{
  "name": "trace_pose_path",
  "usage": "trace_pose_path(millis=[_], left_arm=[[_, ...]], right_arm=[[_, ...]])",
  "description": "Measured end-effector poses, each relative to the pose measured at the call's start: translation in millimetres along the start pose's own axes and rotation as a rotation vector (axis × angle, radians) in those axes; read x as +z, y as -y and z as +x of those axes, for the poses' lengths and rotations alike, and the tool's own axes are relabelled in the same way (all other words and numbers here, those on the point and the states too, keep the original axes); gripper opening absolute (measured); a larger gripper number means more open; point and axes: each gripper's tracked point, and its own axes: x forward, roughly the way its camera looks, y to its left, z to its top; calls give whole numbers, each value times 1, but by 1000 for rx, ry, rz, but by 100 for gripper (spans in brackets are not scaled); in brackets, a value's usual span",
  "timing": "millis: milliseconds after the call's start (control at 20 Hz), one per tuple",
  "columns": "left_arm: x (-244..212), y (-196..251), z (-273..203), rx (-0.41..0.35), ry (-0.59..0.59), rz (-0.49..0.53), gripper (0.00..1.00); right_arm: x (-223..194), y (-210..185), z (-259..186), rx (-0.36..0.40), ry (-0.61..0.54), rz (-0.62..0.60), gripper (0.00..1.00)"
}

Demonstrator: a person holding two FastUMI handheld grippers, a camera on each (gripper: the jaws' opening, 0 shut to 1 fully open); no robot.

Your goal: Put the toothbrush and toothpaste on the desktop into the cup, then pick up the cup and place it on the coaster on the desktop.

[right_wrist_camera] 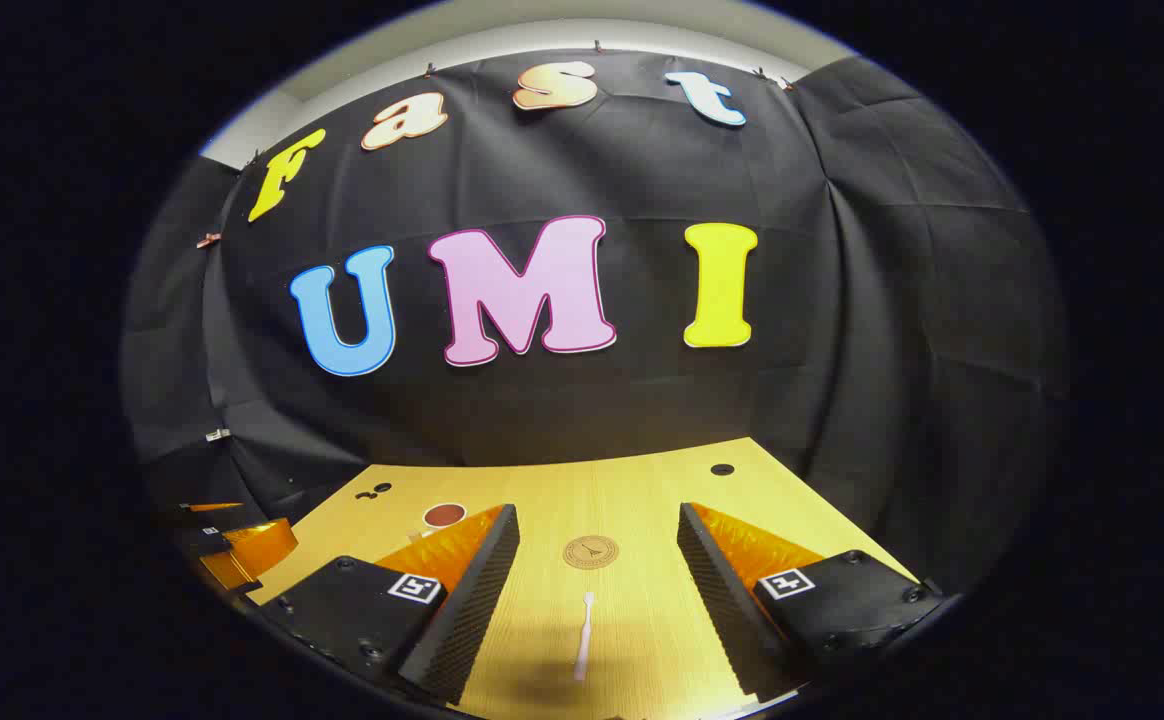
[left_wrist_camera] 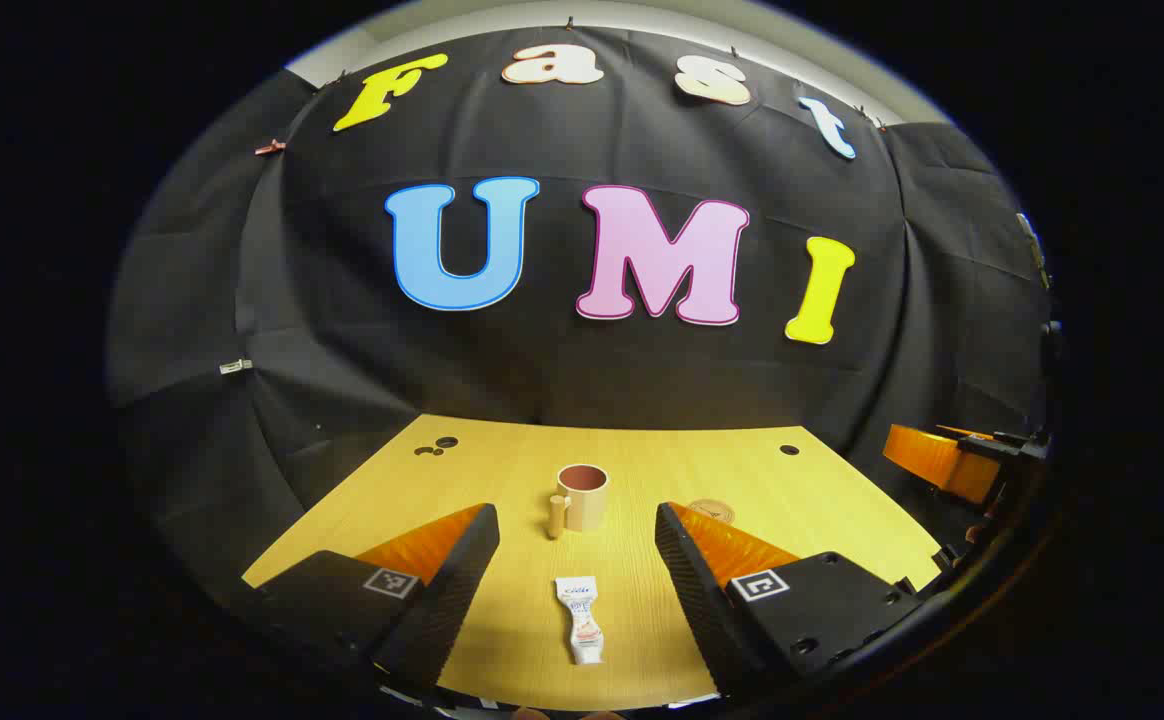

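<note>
Left gripper view: left claw [left_wrist_camera: 574,560] wide open, holding nothing, above the worktop [left_wrist_camera: 822,500].
Toothpaste: toothpaste [left_wrist_camera: 581,618] lies flat at lower centre, between the two fingers but touching neither; long axis runs roughly along the view direction.
Cup: cup [left_wrist_camera: 583,497] upright at centre frame, beyond the tube, handle on its left, mouth open and looks empty.
Coaster: coaster [left_wrist_camera: 712,512] just right of the cup, partly hidden by the right finger.
Right gripper view: right claw [right_wrist_camera: 597,575] also spread open, empty.
Toothbrush: toothbrush [right_wrist_camera: 583,635] lies flat at lower centre between the fingers, untouched; coaster [right_wrist_camera: 590,551] sits beyond it, cup [right_wrist_camera: 443,515] at left of frame, partly behind the left finger.
Other claw: seen at far right edge of left gripper view and far left edge of right gripper view.
Step (my read): nothing in the cup yet; first pick is pending.
How to do it well: lower straight down, close across the tube's narrow width near mid-body, not the cap. Brush is thin: fingers must reach the surface before closing. Tilt each item upright before dropping it into the cup, avoid knocking the cup.
</note>
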Motion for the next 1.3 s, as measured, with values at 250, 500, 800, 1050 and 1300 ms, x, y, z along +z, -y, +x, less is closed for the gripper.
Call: trace_pose_path(millis=[250,500,800,1050,1300], left_arm=[[-5,2,2,26,-9,-22,98],[-10,-4,1,66,-7,-38,98],[-16,-3,5,54,-23,-42,98],[-20,-10,14,69,-46,-59,98],[-35,-17,24,89,-93,-69,98]], right_arm=[[-1,6,3,11,-11,-18,98],[0,9,10,35,-16,-15,98],[4,18,26,32,-19,15,98],[5,13,39,66,-16,-3,98],[-3,9,52,107,-39,-5,98]])
